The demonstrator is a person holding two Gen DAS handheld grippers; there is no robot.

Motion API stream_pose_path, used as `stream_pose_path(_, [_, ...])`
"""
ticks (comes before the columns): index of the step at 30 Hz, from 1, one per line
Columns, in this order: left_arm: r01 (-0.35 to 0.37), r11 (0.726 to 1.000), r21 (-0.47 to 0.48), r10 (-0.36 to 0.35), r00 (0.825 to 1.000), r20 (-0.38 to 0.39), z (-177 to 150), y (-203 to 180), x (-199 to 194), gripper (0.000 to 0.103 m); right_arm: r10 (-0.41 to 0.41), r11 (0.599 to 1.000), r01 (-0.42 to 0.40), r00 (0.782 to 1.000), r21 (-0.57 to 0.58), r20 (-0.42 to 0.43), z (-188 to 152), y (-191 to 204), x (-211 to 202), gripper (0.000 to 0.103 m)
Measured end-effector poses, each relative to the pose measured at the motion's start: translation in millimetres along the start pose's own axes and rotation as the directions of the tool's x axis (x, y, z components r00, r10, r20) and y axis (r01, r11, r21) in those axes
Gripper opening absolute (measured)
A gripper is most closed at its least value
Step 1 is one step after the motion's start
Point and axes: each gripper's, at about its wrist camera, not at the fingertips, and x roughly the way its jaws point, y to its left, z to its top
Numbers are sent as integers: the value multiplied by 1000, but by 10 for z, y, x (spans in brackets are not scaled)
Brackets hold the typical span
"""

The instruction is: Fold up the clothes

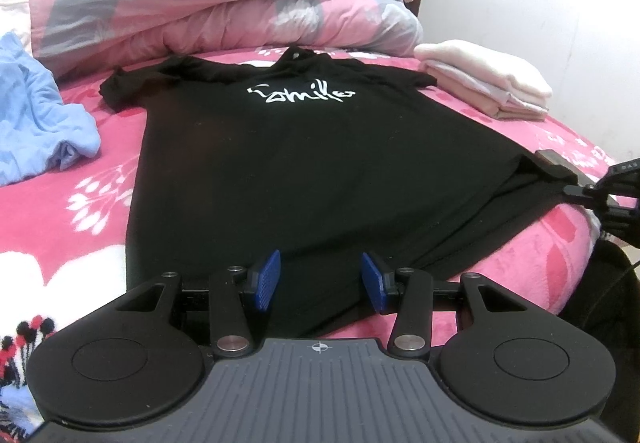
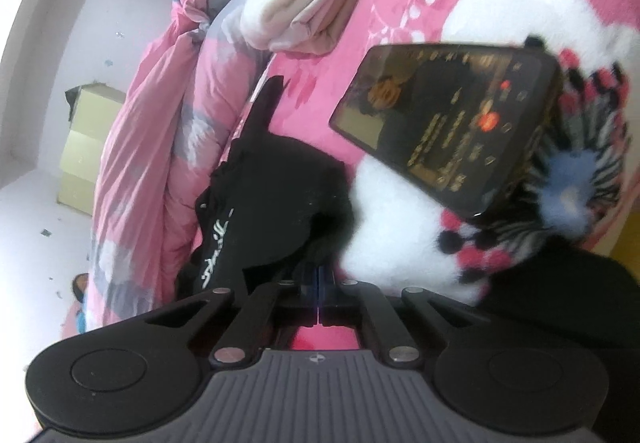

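T-shirt (image 1: pixel 304 171) lies flat; right tongs (image 2: pixel 319 279) clamp its hem corner, left tongs (image 1: pixel 320 281) gape over the near hem: keep tension even.

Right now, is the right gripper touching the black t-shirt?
Touching. In the left wrist view the right gripper pinches the black t-shirt at its hem corner; the right wrist view shows its jaws shut on bunched black fabric.

A home bedroom; a bed spread with a fuzzy pink floral blanket (image 1: pixel 100 195); a rumpled pink-and-grey flowered duvet (image 1: pixel 208 3) heaped at its head; folded pale pink and white laundry (image 1: pixel 488 83) stacked nearby; white walls behind.
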Motion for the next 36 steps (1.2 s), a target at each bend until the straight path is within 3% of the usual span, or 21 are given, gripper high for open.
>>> stream_pose_path(9, [-11, 998, 58, 8, 999, 50, 1, -43, -167, 45, -53, 998, 53, 999, -34, 4, -1, -4, -68, 0])
stream_pose_path(15, [90, 985, 147, -99, 993, 57, -84, -257, -236, 45, 22, 999, -23, 999, -23, -33, 9, 20, -38, 0])
stream_pose_path(21, [133, 974, 184, -138, 990, 12, -193, -492, -107, 44, 36, 999, -38, 997, -31, -61, -12, 74, -52, 3])
stream_pose_path(25, [147, 962, 229, -153, 988, 10, -231, -596, -120, 44, 38, 998, -41, 996, -39, -76, -36, 107, -80, 8])
stream_pose_path(30, [150, 962, 228, -153, 988, -7, -269, -604, -135, 46, 41, 997, -48, 994, -62, -99, -99, 153, -97, 24])
stream_pose_path(36, [158, 969, 191, -158, 987, -19, -286, -614, -165, 69, 51, 989, -70, 988, -127, -145, -263, 248, -52, 26])
